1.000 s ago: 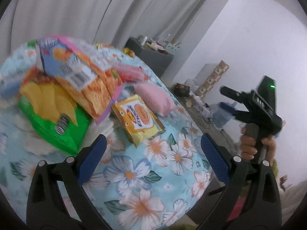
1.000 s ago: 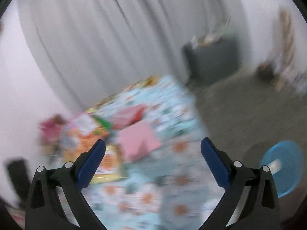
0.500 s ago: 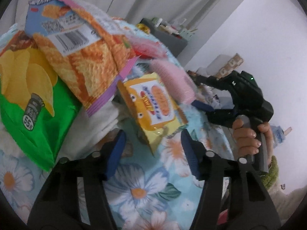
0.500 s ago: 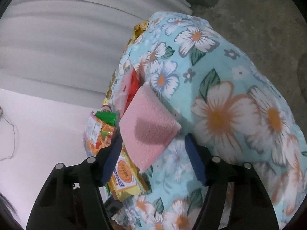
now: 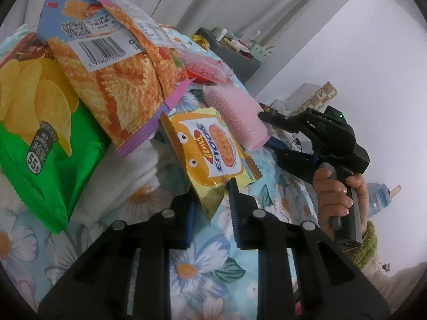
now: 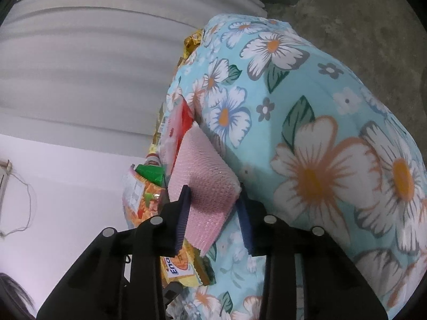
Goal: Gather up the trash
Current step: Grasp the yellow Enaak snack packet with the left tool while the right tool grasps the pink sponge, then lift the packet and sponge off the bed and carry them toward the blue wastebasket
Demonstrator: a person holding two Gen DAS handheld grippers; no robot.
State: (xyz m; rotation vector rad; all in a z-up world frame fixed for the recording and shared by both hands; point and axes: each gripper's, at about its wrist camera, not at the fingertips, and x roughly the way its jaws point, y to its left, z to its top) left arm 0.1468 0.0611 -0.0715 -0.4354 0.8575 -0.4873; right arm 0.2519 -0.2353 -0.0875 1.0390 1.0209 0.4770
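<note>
Left wrist view — left gripper jaws closing on the near corner of the yellow snack packet lying on the floral cloth, right of the orange chip bag; right wrist view — right gripper jaws closing, pink bubble-wrap pouch between them; contact unclear.

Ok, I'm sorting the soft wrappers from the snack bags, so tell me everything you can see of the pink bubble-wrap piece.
The pink bubble-wrap piece is a flat, roughly rectangular pouch of bubbled plastic, pale pink and slightly glossy. It lies on the flowered blue cloth, one end under a red and clear wrapper, a corner overlapping the yellow snack packet. Its near end sits between the blue pads of the right hand-held gripper, whose jaws are closing on it; one pad already touches its edge.
</note>
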